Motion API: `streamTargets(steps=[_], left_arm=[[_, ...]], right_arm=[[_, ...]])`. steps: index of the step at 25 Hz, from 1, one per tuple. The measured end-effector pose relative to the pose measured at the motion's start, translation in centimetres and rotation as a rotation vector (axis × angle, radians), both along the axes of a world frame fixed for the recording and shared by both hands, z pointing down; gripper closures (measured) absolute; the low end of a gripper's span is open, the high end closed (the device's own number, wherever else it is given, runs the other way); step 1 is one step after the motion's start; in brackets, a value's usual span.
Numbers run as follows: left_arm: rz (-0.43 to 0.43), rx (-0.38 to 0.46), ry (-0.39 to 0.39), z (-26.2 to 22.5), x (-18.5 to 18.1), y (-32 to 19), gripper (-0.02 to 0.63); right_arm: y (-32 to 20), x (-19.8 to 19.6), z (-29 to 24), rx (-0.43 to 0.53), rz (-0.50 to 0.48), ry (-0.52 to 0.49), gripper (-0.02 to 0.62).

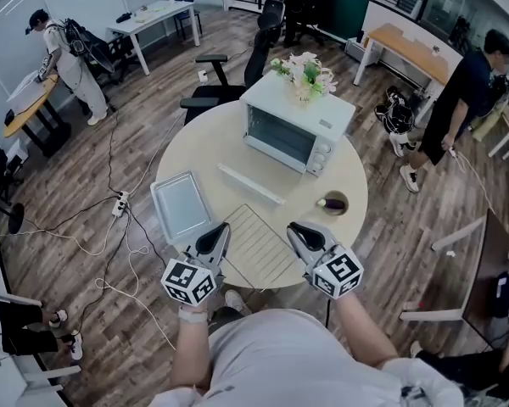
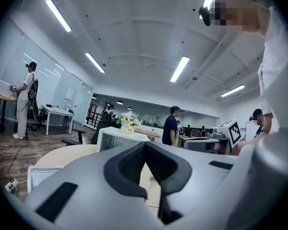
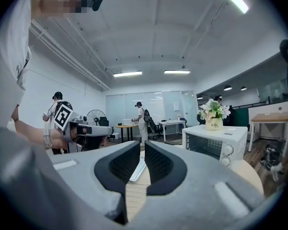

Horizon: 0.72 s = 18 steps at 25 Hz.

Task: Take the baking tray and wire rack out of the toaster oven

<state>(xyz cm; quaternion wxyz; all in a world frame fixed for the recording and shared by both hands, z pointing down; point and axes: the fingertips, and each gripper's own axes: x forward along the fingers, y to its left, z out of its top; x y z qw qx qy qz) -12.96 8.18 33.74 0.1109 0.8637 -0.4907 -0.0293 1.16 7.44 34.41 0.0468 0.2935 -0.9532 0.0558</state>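
The white toaster oven (image 1: 293, 130) stands at the back of the round table (image 1: 348, 176), its door (image 1: 250, 183) folded down in front. The grey baking tray (image 1: 180, 206) lies flat on the table's left side. Beside it, near the front edge, lies the wire rack (image 1: 259, 244). My left gripper (image 1: 216, 237) hovers over the rack's left edge, shut and empty. At the rack's right edge my right gripper (image 1: 304, 234) is shut with nothing in it. The left gripper view shows the left gripper (image 2: 145, 145), the oven (image 2: 117, 139) and the tray (image 2: 41, 176). Past the right gripper (image 3: 141, 147), the right gripper view shows the oven (image 3: 216, 145).
A flower pot (image 1: 305, 75) sits on top of the oven. A small bowl (image 1: 332, 203) holding a dark object is at the table's right. An office chair (image 1: 216, 83) stands behind the table. Cables and a power strip (image 1: 119, 203) lie on the floor at left. People stand around the room.
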Motion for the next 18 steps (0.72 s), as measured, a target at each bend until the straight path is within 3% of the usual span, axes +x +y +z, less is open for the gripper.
streamTargets(steps=[11,18], left_arm=[[-0.033,-0.028,0.028,1.0,-0.2,-0.2,0.604],[-0.025,-0.03,-0.011,1.1,0.6,0.3,0.606]], right_arm=[[0.5,0.5,1.2,-0.031,0.012,0.0,0.575],[0.8,1.3,1.7,-0.05,0.023,-0.011,0.575]])
